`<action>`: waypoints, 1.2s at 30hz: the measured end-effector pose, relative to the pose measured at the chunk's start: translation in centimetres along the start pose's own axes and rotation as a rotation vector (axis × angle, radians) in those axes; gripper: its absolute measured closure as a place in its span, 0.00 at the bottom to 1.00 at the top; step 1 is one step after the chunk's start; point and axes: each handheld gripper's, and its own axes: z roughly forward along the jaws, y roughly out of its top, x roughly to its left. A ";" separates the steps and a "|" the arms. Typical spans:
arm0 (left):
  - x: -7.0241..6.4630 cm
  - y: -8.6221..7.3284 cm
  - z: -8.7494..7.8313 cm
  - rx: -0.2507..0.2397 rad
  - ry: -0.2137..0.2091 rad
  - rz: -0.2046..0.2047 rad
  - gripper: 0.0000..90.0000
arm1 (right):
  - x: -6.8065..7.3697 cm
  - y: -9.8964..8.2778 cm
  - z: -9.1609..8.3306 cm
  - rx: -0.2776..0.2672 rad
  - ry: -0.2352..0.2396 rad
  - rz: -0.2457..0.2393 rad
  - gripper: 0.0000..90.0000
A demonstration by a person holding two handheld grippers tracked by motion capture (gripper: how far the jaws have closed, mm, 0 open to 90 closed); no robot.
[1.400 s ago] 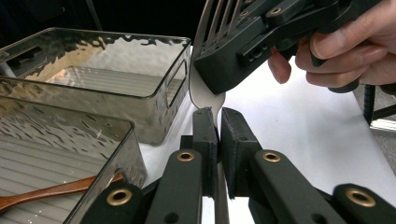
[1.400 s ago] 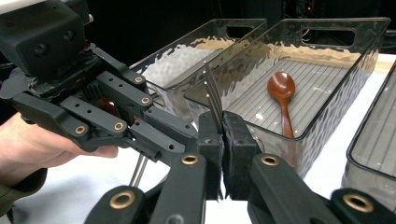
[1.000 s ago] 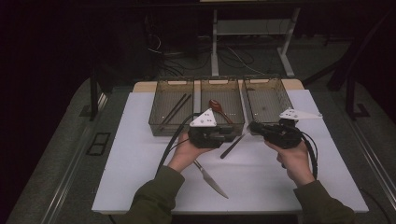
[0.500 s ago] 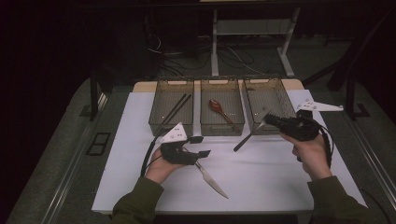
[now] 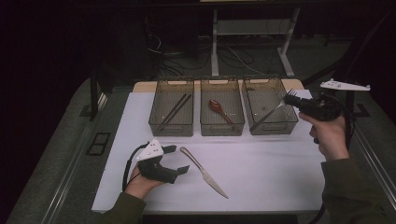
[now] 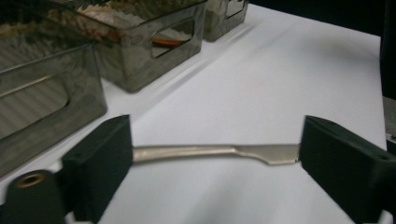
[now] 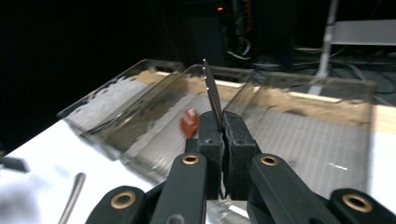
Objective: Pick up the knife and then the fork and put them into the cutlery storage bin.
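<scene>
The left gripper (image 5: 180, 161) sits low over the white desk (image 5: 271, 163) at the near left, jaws spread wide and just been opening, with nothing pinched; the knife (image 5: 204, 171) lies flat on the desk just right of it, and in the left gripper view the knife (image 6: 219, 152) runs crosswise between the two jaws, which are apart from it as far as one can tell; the right gripper (image 5: 292, 99) is up at the far right, jaws clamped tight on a fork (image 5: 268, 113), which slants down from the jaws into the right bin (image 5: 289, 122); whether the far end touches the bin floor is hard to say; in the right gripper view the fork (image 7: 212, 93) pokes up edge-on from between the shut jaws; three smoky see-through bins sit in a row at the back of the desk; the left bin (image 5: 154, 122) holds chopsticks (image 5: 174, 111) and the middle bin (image 5: 222, 127) a reddish spoon (image 5: 218, 108).
</scene>
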 end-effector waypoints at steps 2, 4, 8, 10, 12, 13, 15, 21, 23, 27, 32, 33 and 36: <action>0.0 -0.4 -0.3 0.011 0.009 0.005 0.06 | -0.6 0.7 0.0 0.001 -0.031 -0.008 0.96; 0.0 -0.6 -0.5 0.015 0.007 -0.006 0.01 | -1.1 1.3 0.1 0.004 -0.060 -0.010 0.96; 0.1 -0.9 -0.4 0.015 0.014 -0.020 0.00 | -2.1 2.0 0.4 0.012 -0.112 -0.015 0.96; 0.1 -0.8 -0.4 0.019 0.012 -0.013 0.00 | -2.6 2.1 0.8 0.024 -0.132 -0.009 0.96; 0.1 -0.9 -0.3 0.023 0.010 -0.007 0.00 | -3.2 2.1 1.2 0.039 -0.141 -0.003 0.96; 0.1 -0.9 -0.3 0.026 0.008 -0.001 0.00 | -3.4 2.0 1.6 0.051 -0.145 0.002 0.96; 0.1 -1.0 -0.1 0.029 0.010 0.002 0.00 | -3.8 1.8 2.4 0.074 -0.153 0.002 0.96; 0.0 -1.0 0.1 0.044 -0.001 0.010 0.00 | -4.3 1.1 5.0 0.148 -0.159 0.016 0.96; -0.1 -1.0 0.1 0.043 -0.004 0.016 0.00 | -4.4 0.9 5.6 0.171 -0.156 0.018 0.96; -0.2 -1.1 0.2 0.047 -0.016 0.017 0.00 | -4.5 0.5 6.5 0.207 -0.146 0.027 0.96; -0.2 -1.1 0.4 0.049 -0.028 0.016 0.01 | -4.8 0.3 6.9 0.244 -0.130 0.042 0.96; -0.2 -1.1 0.3 0.055 -0.028 0.018 0.01 | -4.9 0.2 7.0 0.250 -0.127 0.044 0.96; -0.2 -1.0 0.4 0.056 -0.028 0.019 0.01 | -5.4 0.0 7.2 0.263 -0.116 0.065 0.96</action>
